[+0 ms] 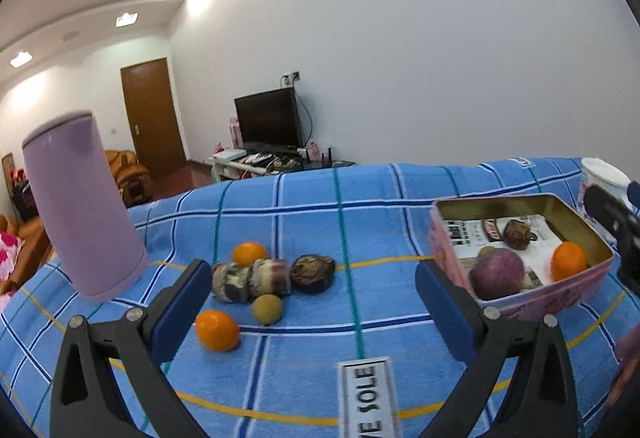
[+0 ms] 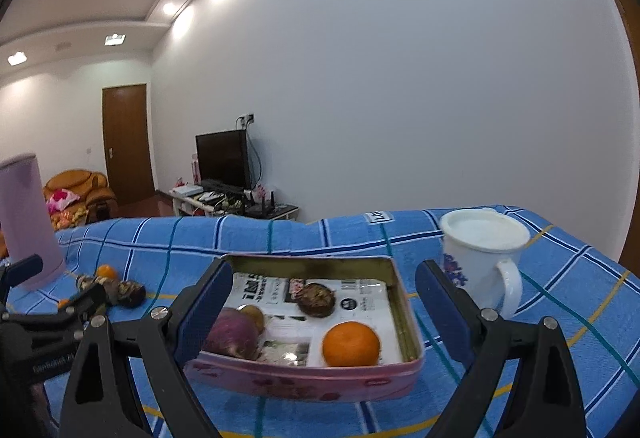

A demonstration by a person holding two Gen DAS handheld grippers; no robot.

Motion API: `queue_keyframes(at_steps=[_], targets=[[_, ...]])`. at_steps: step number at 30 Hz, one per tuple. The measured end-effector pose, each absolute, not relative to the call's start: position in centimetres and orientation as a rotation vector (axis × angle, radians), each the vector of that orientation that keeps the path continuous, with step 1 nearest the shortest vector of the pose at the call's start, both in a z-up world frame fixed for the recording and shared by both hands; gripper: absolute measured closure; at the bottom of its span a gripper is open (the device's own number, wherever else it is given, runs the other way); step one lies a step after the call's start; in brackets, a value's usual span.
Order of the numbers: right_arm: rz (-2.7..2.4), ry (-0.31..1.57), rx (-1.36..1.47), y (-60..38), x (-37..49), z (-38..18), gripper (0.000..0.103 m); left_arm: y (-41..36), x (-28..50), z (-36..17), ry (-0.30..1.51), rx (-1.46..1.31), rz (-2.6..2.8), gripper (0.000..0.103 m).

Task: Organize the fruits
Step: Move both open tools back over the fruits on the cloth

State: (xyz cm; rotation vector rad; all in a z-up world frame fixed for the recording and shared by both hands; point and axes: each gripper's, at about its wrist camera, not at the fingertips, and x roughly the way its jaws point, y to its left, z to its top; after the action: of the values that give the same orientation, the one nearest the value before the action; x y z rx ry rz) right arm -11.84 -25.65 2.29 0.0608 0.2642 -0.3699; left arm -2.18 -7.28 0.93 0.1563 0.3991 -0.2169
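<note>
The pink tin (image 2: 304, 378) sits centre frame, long axis running away from the camera, holding an orange (image 2: 351, 343), a purple fruit (image 2: 234, 336) and a dark one (wrinkled). Both the left gripper (image 1: 314, 302) and right gripper (image 2: 320, 314) gape wide, empty.

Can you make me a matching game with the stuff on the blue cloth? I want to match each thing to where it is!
Things:
1. purple round fruit
2. white mug
3. lilac tumbler
4. small green fruit

Places:
A. loose on the cloth, in the fruit pile
B. inside the pink tin
C. standing left of the fruit pile
D. standing right of the tin

Pairs: 1-B, 2-D, 3-C, 4-A
</note>
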Motion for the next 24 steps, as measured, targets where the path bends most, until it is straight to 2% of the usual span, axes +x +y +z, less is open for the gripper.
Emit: queue_keyframes(at_steps=[10,24], targets=[[-0.296,0.292,0.043,-21.5,-9.8,2.0,0.009,-4.0,-0.6,1.0,0.383,0.164,-0.14,0.0],[-0.169,0.347,0.043,-16.0,-6.4,1.2,0.009,5.6,5.6,0.6,0.545,0.011,-0.005,0.0]])
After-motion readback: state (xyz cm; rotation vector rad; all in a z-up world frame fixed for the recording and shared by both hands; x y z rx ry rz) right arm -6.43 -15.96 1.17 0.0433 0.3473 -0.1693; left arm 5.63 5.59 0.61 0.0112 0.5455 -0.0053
